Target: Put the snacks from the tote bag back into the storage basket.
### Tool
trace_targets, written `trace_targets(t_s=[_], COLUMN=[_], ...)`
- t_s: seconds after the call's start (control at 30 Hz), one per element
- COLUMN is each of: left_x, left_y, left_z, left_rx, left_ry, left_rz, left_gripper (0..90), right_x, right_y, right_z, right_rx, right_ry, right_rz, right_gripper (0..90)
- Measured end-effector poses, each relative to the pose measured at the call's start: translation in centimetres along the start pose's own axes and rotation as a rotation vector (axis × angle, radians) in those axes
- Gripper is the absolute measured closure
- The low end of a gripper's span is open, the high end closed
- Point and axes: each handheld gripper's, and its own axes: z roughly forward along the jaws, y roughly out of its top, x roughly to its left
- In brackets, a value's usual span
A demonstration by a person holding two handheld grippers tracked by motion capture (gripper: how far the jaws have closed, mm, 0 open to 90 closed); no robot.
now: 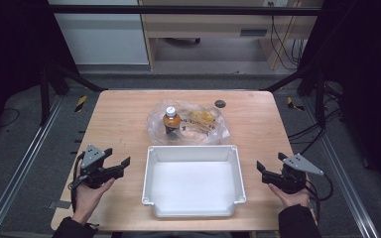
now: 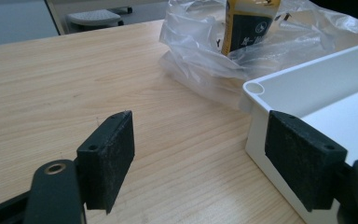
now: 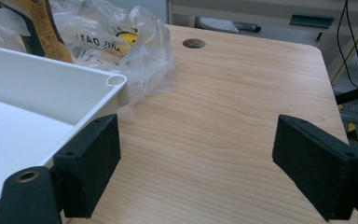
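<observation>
A white rectangular tray [image 1: 193, 149] sits empty at the near middle of the wooden table. Behind it lies a crumpled clear plastic bag [image 1: 188, 124] holding an upright bottle [image 1: 171, 121] with a white cap and yellow-black label, plus a yellow item [image 1: 203, 117]. My left gripper [image 1: 116, 159] is held open left of the tray, nothing between its jaws. My right gripper [image 1: 270, 164] is held open right of the tray, also empty. The left gripper view shows the tray corner [image 2: 254, 87], the bag [image 2: 200, 51] and the bottle [image 2: 247, 23]; the right gripper view shows the tray corner [image 3: 115, 80] and the bag [image 3: 121, 42].
A small round grommet hole [image 1: 220, 103] marks the table's far side, also the hole [image 3: 194, 43]. Bare wood lies left and right of the tray. Black frame posts and cables stand beyond the table edges; a desk stands at the back.
</observation>
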Motion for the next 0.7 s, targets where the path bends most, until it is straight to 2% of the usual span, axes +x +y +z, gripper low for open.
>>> trace_targets(t_s=[0.23,0.3,0.7], left_x=[-0.07,-0.17,-0.98], left_y=[0.15,0.23,0.98], left_z=[-0.09,-0.08,0.33], left_rx=[-0.016,-0.022,-0.032], left_ry=[-0.009,-0.016,-0.035], left_rz=[-0.007,-0.013,-0.011], left_gripper=[24.2,24.2,24.1], right_x=[0.0,0.1,0.1], right_y=[-0.01,0.01,-0.09], right_z=[-0.12,-0.2,-0.01], right_rx=[0.0,0.002,0.006], right_ry=[-0.003,0.005,0.002], right_rz=[0.0,0.016,0.002], right_gripper=[12.3,12.0,10.2])
